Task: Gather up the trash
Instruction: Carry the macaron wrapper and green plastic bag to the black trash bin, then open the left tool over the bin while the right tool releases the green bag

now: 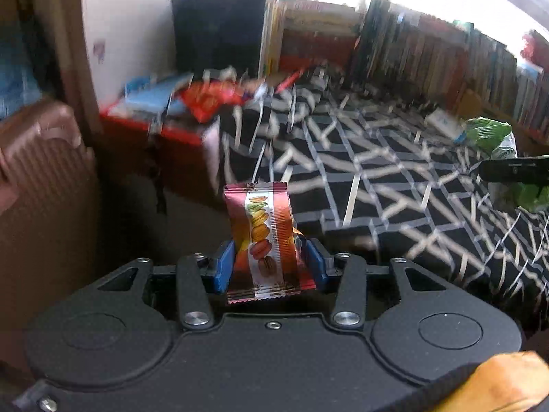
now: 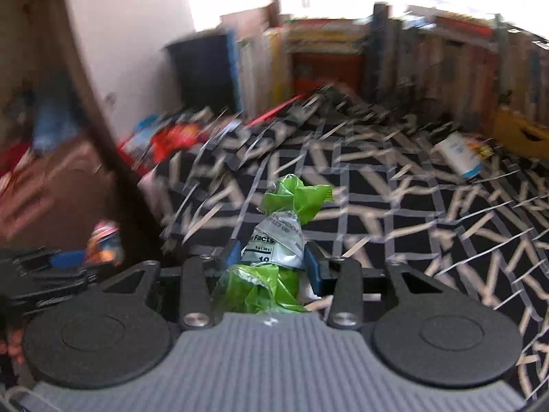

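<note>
My left gripper (image 1: 271,261) is shut on a red-brown snack wrapper (image 1: 264,240) printed with macarons, which stands upright between the blue pads. My right gripper (image 2: 271,261) is shut on a crumpled green and white wrapper (image 2: 278,240). Both hang over the near edge of a black bed cover (image 1: 394,178) with pale line patterns. From the left wrist view the right gripper's tip and its green wrapper (image 1: 490,130) show at the right edge. The left gripper (image 2: 55,267) with its wrapper shows at the left edge of the right wrist view.
A red box (image 1: 161,110) with red and blue wrappers in it stands at the bed's far left corner. Rows of books (image 1: 429,58) line the back. A white and blue packet (image 2: 459,156) lies on the cover at right. A brown suitcase (image 1: 41,178) stands at left.
</note>
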`<control>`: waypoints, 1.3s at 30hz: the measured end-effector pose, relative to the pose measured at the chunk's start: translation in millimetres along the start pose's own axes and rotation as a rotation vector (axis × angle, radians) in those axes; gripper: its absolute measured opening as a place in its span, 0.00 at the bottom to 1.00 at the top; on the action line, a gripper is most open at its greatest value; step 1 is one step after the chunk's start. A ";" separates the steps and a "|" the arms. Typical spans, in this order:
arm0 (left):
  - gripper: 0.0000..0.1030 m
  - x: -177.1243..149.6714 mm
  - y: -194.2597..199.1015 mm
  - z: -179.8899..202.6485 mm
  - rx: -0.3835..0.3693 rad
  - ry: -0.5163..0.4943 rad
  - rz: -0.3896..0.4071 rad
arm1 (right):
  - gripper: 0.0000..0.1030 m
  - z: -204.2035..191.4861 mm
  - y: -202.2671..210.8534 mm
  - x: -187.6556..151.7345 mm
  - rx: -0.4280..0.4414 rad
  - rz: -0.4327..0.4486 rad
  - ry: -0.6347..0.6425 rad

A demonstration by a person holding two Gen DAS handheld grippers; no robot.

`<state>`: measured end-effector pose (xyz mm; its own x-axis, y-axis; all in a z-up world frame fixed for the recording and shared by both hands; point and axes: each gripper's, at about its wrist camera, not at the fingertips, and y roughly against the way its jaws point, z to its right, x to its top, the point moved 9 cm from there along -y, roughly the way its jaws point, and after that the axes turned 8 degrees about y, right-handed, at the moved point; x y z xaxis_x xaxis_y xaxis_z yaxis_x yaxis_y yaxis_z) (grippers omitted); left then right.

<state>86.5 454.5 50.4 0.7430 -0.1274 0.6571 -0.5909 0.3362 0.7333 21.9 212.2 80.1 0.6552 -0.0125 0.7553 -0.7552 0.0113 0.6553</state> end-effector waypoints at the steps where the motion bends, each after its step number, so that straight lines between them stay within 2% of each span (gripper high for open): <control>1: 0.42 -8.0 -3.5 -4.4 0.002 0.007 -0.018 | 0.44 -11.1 -3.4 -6.1 0.021 -0.016 0.014; 3: 0.42 -25.0 -10.8 -11.1 0.007 0.019 -0.053 | 0.44 -32.4 -9.9 -17.0 0.043 -0.037 0.050; 7: 0.42 -53.6 -28.8 -21.8 0.021 0.032 -0.109 | 0.44 -57.8 -25.3 -36.8 0.027 -0.075 0.133; 11: 0.42 -73.1 -45.2 -28.2 0.038 0.066 -0.154 | 0.44 -77.7 -37.2 -51.7 0.058 -0.113 0.169; 21: 0.44 -79.5 -61.3 -29.3 0.040 0.036 -0.190 | 0.44 -101.6 -46.3 -63.9 0.074 -0.140 0.225; 22: 0.48 -78.0 -61.6 -29.0 0.041 0.026 -0.183 | 0.44 -102.2 -47.2 -64.0 0.073 -0.141 0.224; 23: 0.61 -76.1 -61.7 -29.2 0.044 0.020 -0.175 | 0.44 -102.4 -48.2 -63.9 0.072 -0.142 0.221; 25: 0.75 -72.0 -60.3 -29.6 0.053 0.015 -0.151 | 0.44 -101.6 -50.2 -64.4 0.071 -0.146 0.215; 32: 0.75 -70.7 -60.0 -34.3 0.065 0.001 -0.153 | 0.44 -100.9 -56.5 -67.1 0.079 -0.159 0.199; 39: 0.75 -76.1 -56.3 -51.9 0.098 0.036 -0.163 | 0.45 -110.7 -68.8 -70.8 0.105 -0.182 0.202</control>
<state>79.5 493.7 -50.0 0.8409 -0.1389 0.5231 -0.4885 0.2215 0.8440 29.3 323.0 -18.3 0.7620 0.1946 0.6177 -0.6159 -0.0769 0.7840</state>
